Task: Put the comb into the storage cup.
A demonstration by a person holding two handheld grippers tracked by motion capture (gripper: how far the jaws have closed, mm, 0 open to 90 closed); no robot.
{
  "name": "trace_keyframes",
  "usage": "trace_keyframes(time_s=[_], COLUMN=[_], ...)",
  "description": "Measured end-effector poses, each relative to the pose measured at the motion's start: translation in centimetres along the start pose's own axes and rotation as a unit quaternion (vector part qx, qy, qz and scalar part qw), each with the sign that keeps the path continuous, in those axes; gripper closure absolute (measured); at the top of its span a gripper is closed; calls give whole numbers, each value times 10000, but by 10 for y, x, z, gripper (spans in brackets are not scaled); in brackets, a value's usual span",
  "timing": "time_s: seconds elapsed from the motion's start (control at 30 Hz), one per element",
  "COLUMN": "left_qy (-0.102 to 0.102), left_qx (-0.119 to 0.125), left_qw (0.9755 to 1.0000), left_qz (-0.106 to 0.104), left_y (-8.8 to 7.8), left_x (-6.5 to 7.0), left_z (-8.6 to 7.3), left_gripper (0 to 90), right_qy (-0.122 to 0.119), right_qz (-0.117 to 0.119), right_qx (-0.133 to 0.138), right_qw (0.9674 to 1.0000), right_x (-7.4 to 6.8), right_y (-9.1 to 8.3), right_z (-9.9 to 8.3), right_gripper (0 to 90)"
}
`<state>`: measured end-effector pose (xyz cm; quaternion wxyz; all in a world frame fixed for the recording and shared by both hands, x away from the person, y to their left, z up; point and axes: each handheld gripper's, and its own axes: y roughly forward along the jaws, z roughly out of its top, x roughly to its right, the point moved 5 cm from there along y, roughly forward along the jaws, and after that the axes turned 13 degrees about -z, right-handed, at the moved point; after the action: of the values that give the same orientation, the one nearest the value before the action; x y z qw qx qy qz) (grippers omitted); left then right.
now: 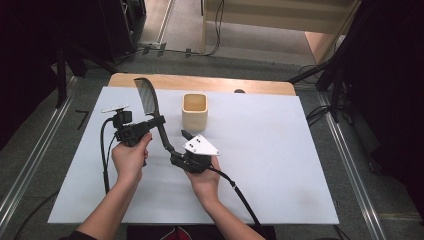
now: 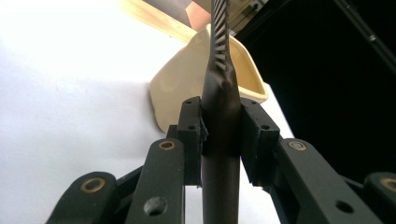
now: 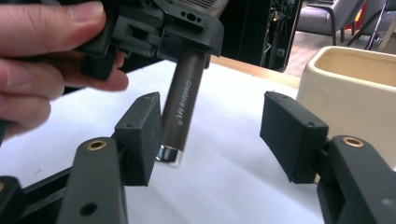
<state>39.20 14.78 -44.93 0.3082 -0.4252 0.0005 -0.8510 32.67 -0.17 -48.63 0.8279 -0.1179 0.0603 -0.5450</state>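
Left gripper (image 1: 150, 123) is clamped on the handle of a dark brush (image 1: 148, 100) (looks like a hair brush or comb with ribbed teeth), holding it above the white table (image 1: 280, 165), head tilted up and away, handle end angling down toward the right gripper (image 1: 176, 154). In the left gripper view both pads (image 2: 191, 135) press on the handle (image 2: 221, 126) just below the ribbed head. Right gripper is released: its jaws stand apart, the handle end (image 3: 181, 116) with its shiny cap sits close beside one pad (image 3: 138, 135) and clear of the other. Beige cup (image 1: 195, 111) stands upright just beyond the brush, probably where it goes. Handling guess: light, rigid plastic, smooth round handle that could twist or slip in the pads, so grip mid-handle squarely, not on the teeth (they may flex). Hard to tell: whether that near pad touches the handle, what's inside the cup, the full print on the handle, and the top of the brush head in the left gripper view, where it is cut off.
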Motion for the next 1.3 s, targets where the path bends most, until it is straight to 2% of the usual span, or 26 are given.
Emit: trace_keyframes(time_s=[0.13,0.17,0.27,0.5,0.53,0.67,0.8,0.97,1.3], left_qy=[40,43,54,78,74,94,93,157,204], left_qx=[-14,-11,11,16,8,25,-52,-76,-103], left_qw=[10000,10000,10000,9999,9999,9999,9999,9998,9997], left_qz=[54,46,61,85,84,93,24,0,26], left_y=[-1,-1,-2,-4,-4,-5,-4,-4,-4], left_x=[-1,-2,-2,-3,-4,-4,-3,-1,-1], left_z=[1,1,2,4,4,5,5,6,6], left_gripper=[729,730,729,730,730,730,729,730,730], right_qy=[-128,-177,-252,-382,-493,-643,-638,-883,-1103], right_qz=[16,112,163,224,173,155,159,180,154], right_qx=[-69,-144,-263,-363,-397,-477,-538,-590,-658], right_qw=[9999,9997,9992,9984,9978,9967,9964,9942,9916], right_x=[4,5,10,18,21,29,36,46,59], right_y=[-4,-4,-4,-8,-9,-14,-17,-23,-38], right_z=[-1,-2,-4,-4,-5,-7,-8,-9,-14], right_gripper=[336,315,313,292,287,285,285,283,283])
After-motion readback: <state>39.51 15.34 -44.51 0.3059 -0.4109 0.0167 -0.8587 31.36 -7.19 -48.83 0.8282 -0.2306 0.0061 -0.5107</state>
